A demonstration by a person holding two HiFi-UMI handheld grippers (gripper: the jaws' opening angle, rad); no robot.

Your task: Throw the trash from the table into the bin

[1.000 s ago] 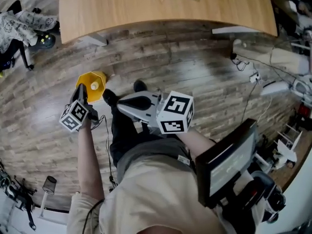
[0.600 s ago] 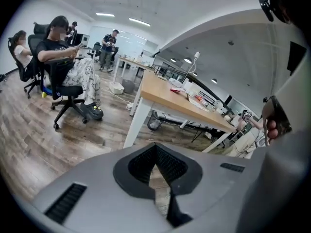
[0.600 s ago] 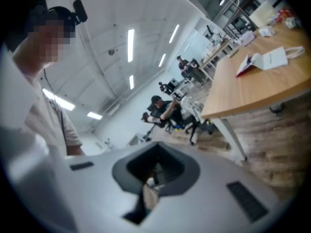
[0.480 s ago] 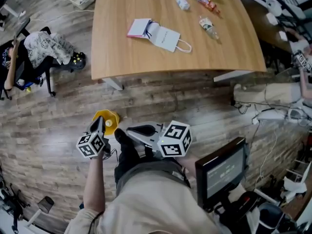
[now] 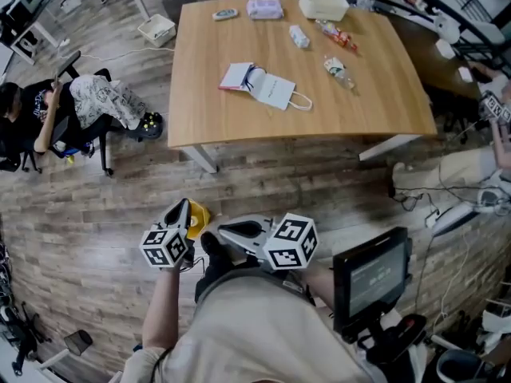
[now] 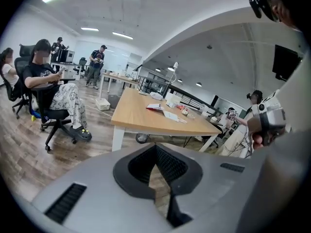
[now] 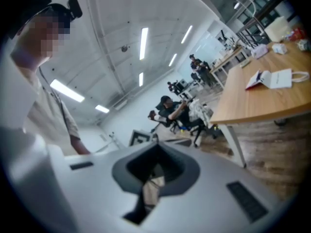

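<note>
1. Standing back from the light wooden tabletop (image 5: 207,110), the person holds both grippers low in front of the body, well apart from it.
2. The left gripper (image 5: 179,211) has its fingers closed together with nothing between them; only the wood-plank floor (image 6: 34,149) shows past them.
3. The right gripper (image 5: 230,230) likewise has its fingers pressed shut and empty.
4. The trash lies on the tabletop:
   - Near the middle, a white paper bag with a cord handle (image 5: 273,91) sits beside a pink-edged white booklet (image 5: 236,76).
   - Toward the right are a small clear plastic bottle (image 5: 299,36), a red-and-white snack wrapper (image 5: 338,35) and a crumpled clear bottle (image 5: 338,68).
   - At the far edge are a pale purple packet (image 5: 264,8) and a white rectangular box (image 5: 323,4).
5. The yellow bin (image 5: 198,216) stands on the floor just beside the left gripper, partly hidden behind it.
6. A seated person (image 5: 32,114) occupies a black office chair off the tabletop's left side.
</note>
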